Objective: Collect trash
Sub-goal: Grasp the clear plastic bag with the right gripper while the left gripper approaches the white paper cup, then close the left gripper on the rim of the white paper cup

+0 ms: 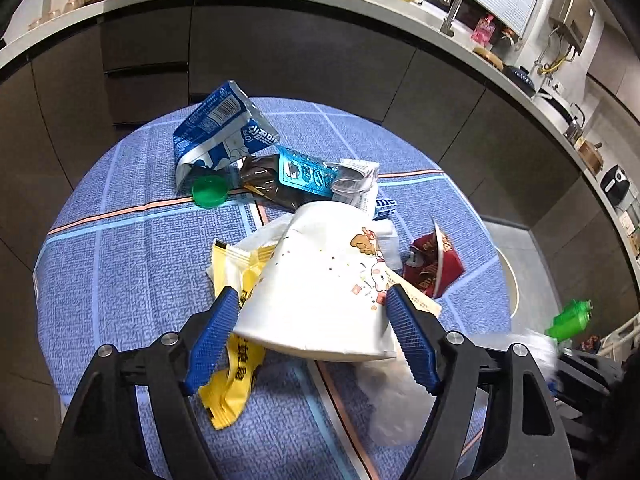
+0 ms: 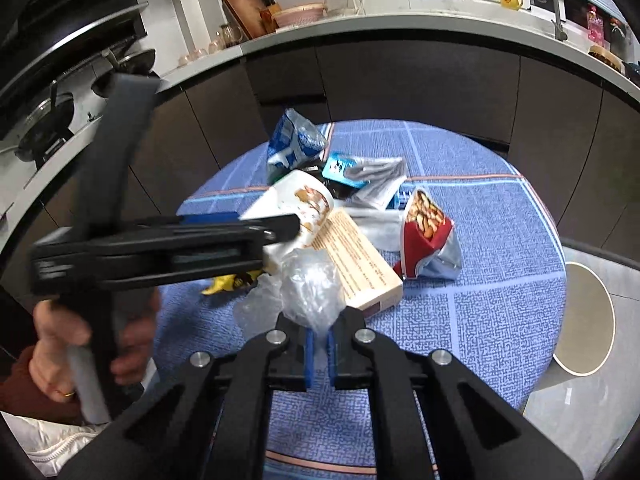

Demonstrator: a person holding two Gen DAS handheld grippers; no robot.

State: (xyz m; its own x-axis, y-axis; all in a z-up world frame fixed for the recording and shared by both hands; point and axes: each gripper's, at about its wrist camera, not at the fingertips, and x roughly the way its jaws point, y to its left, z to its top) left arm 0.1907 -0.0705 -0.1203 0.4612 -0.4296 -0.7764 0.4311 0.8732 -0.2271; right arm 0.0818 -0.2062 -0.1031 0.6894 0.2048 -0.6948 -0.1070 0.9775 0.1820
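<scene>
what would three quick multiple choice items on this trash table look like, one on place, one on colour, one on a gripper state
1. Where does the paper cup lie?
A. between the left gripper's blue pads
B. on the kitchen counter
C. on the floor

2. What colour is the bottle cap on the tablecloth?
A. red
B. green
C. white

3. How is the right gripper?
A. wide open over nothing
B. shut on the clear plastic wrap
C. shut on the red snack bag

Key: 1 A, the cup lies on its side with one pad at each side of it. 2 B, the round cap by the blue bag is green. 3 B, its pads pinch the crumpled clear wrap.
</scene>
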